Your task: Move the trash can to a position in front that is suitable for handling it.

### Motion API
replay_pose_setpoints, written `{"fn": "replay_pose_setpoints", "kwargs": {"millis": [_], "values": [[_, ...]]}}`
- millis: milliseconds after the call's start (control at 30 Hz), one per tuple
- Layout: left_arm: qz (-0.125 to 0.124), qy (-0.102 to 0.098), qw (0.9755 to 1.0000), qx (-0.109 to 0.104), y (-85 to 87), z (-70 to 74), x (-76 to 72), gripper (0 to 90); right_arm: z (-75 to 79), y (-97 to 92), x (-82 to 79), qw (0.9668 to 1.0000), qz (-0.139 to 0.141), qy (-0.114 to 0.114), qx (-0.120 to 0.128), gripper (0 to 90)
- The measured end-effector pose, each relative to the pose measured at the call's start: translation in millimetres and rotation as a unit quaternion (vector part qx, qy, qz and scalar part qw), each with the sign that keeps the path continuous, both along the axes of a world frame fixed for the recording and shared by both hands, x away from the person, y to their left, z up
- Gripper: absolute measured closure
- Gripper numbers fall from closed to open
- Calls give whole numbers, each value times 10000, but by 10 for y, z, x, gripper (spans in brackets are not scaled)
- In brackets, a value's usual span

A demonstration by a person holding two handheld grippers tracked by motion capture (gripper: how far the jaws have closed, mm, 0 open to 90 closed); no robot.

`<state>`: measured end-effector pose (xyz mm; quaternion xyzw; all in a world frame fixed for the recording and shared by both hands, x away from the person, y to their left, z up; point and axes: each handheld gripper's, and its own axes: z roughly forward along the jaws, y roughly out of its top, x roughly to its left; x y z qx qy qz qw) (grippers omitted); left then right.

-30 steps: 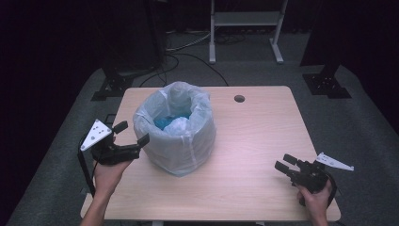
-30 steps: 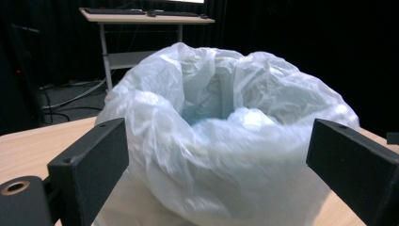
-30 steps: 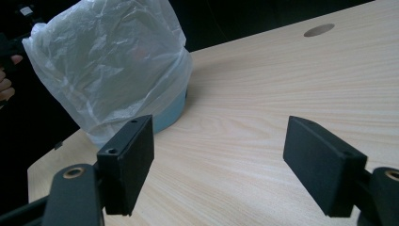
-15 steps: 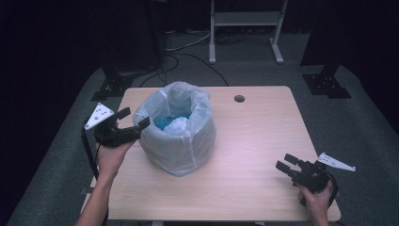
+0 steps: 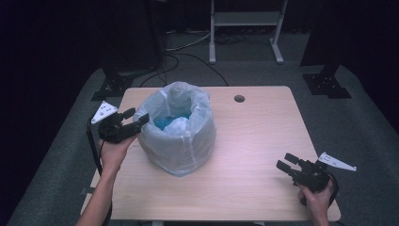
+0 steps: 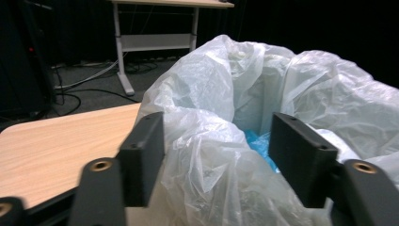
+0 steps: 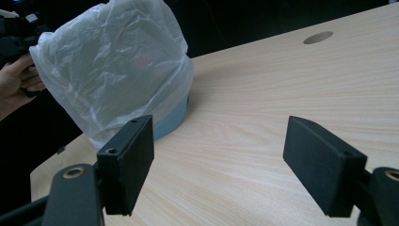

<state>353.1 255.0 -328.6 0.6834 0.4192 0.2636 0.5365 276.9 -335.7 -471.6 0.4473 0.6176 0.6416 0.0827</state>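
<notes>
Left gripper (image 6: 214, 160) at the bag-lined bin (image 5: 179, 129) near the worktop's (image 5: 263, 136) left edge, jaws just closing around the liner rim, not yet pinching. Right gripper (image 7: 219, 165) released, parked near the right front corner, awaiting its turn.

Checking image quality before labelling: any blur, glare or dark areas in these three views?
High view: room beyond the table nearly black, table evenly lit, image soft overall. Left gripper view: jaws close up and slightly soft, bin bag bright but not blown out, background dark. Right gripper view: wood grain sharp, bag's translucent film shows mild sheen, far hand dim at the edge.
</notes>
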Motion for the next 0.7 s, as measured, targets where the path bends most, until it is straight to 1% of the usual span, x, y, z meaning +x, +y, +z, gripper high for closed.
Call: {"fn": "replay_pose_setpoints", "kwargs": {"millis": [67, 100, 133, 167, 233, 267, 300, 367, 433, 467, 533, 567, 600, 633, 700], "values": [[16, 12, 10000, -4, -5, -5, 6, 409, 0, 0, 2, 10000, -10, 1, 2, 239], [55, -6, 10000, 57, -13, -13, 15, 434, 3, 6, 7, 10000, 2, 10, -4, 239], [55, -6, 10000, 57, -13, -13, 15, 463, 3, 6, 7, 10000, 2, 10, -4, 239], [125, -26, 9997, 185, -24, -16, 18, 504, 9, 24, 16, 10000, 24, 17, -18, 240], [137, -36, 9997, 217, -26, -19, 19, 551, 13, 38, 29, 10000, 48, 17, -30, 239], [140, -41, 9997, 217, -29, -22, 20, 551, 13, 38, 29, 10000, 48, 17, -30, 239], [219, -79, 9993, 278, -32, -25, 17, 600, 19, 57, 47, 10000, 81, 17, -26, 240], [255, -85, 9992, 292, -31, -25, 15, 649, 17, 82, 64, 9999, 127, 39, 5, 240], [372, -137, 9987, 329, -32, -17, -1, 700, 19, 110, 79, 9998, 155, 63, -52, 239], [372, -137, 9987, 329, -32, -17, -1, 727, 22, 126, 90, 9998, 172, 63, -62, 239], [499, -214, 9976, 441, -59, 2, -18, 784, 40, 162, 118, 9997, 224, 88, -72, 239], [516, -247, 9974, 441, -62, 12, -25, 824, 53, 180, 131, 9996, 244, 102, -78, 239], [494, -248, 9975, 430, -62, 20, -27, 824, 53, 180, 131, 9996, 244, 102, -78, 239], [485, -244, 9973, 491, -81, 36, -24, 858, 80, 216, 168, 9995, 294, 96, -86, 239], [447, -252, 9975, 487, -92, 49, -17, 874, 112, 257, 203, 9993, 336, 73, -121, 239]]}}
